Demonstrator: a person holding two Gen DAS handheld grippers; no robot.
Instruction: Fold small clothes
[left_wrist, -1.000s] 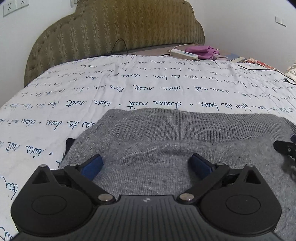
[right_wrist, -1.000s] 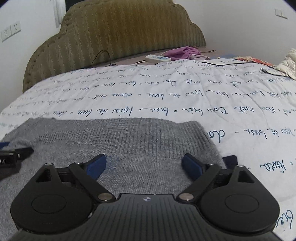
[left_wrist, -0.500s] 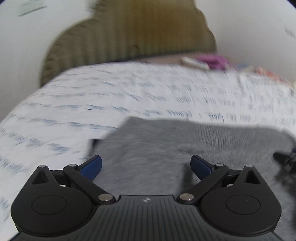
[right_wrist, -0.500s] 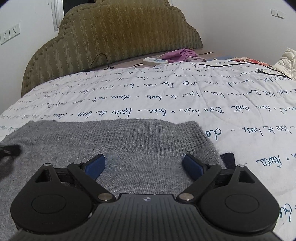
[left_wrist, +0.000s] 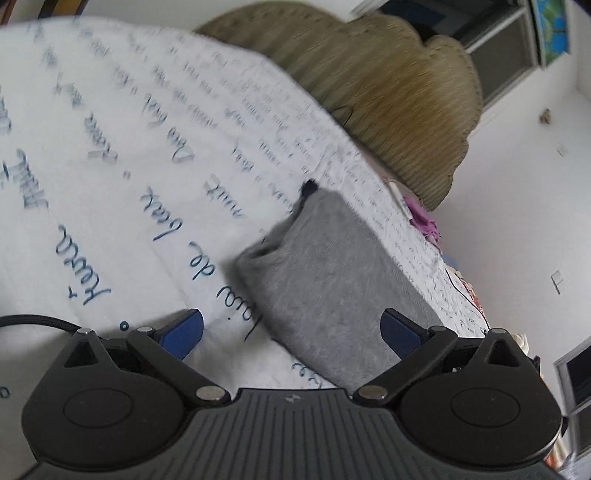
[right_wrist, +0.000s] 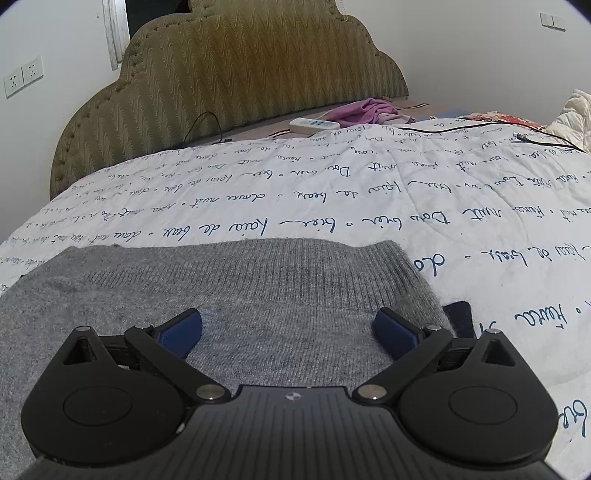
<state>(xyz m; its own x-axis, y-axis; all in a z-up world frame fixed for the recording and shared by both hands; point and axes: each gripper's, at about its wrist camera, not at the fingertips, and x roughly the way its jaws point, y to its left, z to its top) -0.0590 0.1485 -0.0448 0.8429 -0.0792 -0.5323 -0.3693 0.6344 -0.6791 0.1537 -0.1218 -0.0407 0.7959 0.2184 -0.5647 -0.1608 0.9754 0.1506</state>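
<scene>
A folded grey knit garment (right_wrist: 236, 291) lies flat on the white bedspread with blue script (right_wrist: 332, 192). A dark blue piece (right_wrist: 458, 317) sticks out from under its right edge. My right gripper (right_wrist: 288, 332) is open and empty, low over the garment's near part. In the tilted, blurred left wrist view the same grey garment (left_wrist: 332, 266) lies ahead on the bedspread (left_wrist: 129, 147), with a dark corner (left_wrist: 308, 188) at its far end. My left gripper (left_wrist: 291, 328) is open and empty, back from the garment's near left edge.
An olive padded headboard (right_wrist: 240, 85) stands at the far end. A white power strip (right_wrist: 314, 124), a purple cloth (right_wrist: 364, 110) and black cables (right_wrist: 480, 129) lie near it at the back right. A cream bundle (right_wrist: 570, 118) sits at the far right.
My left gripper has pulled away from the garment to its left and rolled sharply, so its view is tilted. My right gripper has stayed over the garment, open.
</scene>
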